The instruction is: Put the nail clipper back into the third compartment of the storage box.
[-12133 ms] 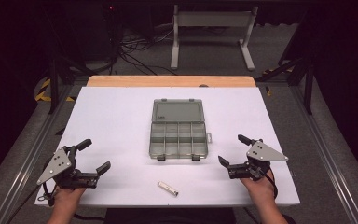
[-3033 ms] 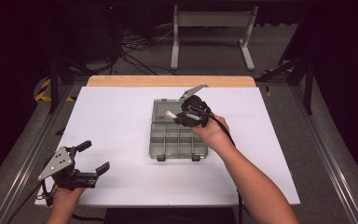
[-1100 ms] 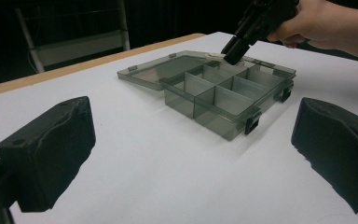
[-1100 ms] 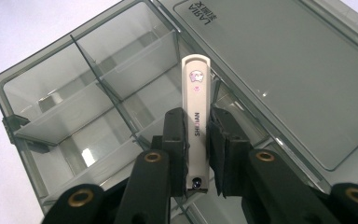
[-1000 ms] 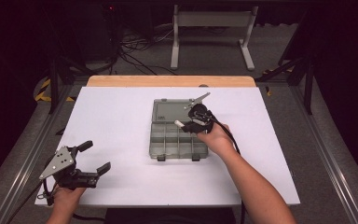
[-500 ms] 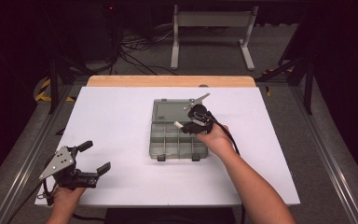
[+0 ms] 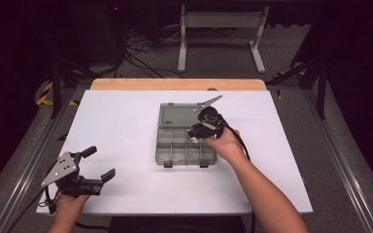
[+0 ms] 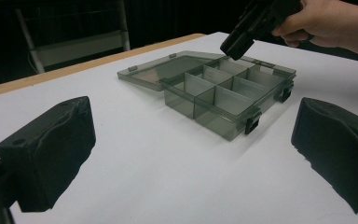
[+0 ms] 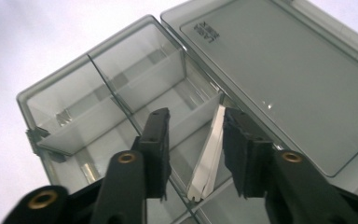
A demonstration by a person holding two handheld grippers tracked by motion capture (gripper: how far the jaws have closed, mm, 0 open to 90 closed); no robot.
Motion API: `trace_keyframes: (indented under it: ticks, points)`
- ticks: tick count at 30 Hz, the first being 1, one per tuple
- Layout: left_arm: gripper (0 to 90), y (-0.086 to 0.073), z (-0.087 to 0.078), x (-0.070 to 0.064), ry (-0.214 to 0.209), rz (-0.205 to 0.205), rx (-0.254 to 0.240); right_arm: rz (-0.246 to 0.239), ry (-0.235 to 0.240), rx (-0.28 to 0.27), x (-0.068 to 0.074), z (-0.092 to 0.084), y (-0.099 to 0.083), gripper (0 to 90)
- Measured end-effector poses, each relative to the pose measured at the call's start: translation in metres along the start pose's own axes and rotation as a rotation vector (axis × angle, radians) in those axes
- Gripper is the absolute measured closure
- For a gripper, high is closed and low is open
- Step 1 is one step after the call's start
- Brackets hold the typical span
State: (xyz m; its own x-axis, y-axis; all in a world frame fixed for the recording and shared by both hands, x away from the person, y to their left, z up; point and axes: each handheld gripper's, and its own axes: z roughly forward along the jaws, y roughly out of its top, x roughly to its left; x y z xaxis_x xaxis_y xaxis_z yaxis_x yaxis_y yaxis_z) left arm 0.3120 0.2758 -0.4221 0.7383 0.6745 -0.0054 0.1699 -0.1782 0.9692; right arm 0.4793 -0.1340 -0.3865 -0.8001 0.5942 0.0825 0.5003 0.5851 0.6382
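A smoky clear compartment box [image 7: 171, 148] lies open in the middle of the white table, its lid [image 7: 177, 116] flat on the far side. My right gripper [image 7: 194, 132] hovers over the box's right compartments. In the right gripper view its jaws stand apart [image 9: 193, 144], and a thin white strip [image 9: 209, 156] leans in the compartment beneath them, close to the right jaw. My left gripper [image 7: 98, 162] rests at the table's front left, open and holding nothing. Its view [image 8: 191, 154] looks at the box [image 8: 223, 100], with the right gripper [image 8: 242, 35] above it.
The white table top [image 7: 121, 126] has a wooden strip [image 7: 175, 84] at the far edge. Metal rails run along both sides. A stand and cables sit on the floor beyond the table.
The white strip has gone from the table's front into the box. My right gripper came from the front right, crossed the lid and lowered over the compartments. The left gripper has not moved.
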Motion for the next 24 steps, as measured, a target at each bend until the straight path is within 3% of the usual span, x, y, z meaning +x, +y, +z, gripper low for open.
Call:
trace_keyframes:
  ticks: [6,9,15,24]
  points:
    - [0.5,0.0,0.0,0.0,-0.003,0.0,0.003,-0.028,-0.009,-0.072,0.009,-0.019,0.003,42.6]
    - [0.5,0.0,0.0,0.0,-0.003,0.0,0.003,-0.05,0.01,-0.09,0.011,-0.028,0.004,35.2]
    - [0.5,0.0,0.001,-0.001,-0.004,0.003,0.001,-0.06,0.021,-0.136,0.017,-0.047,0.003,24.3]
    - [0.5,0.0,0.001,-0.001,-0.004,0.001,-0.001,-0.077,-0.013,-0.166,0.023,-0.064,-0.003,9.9]
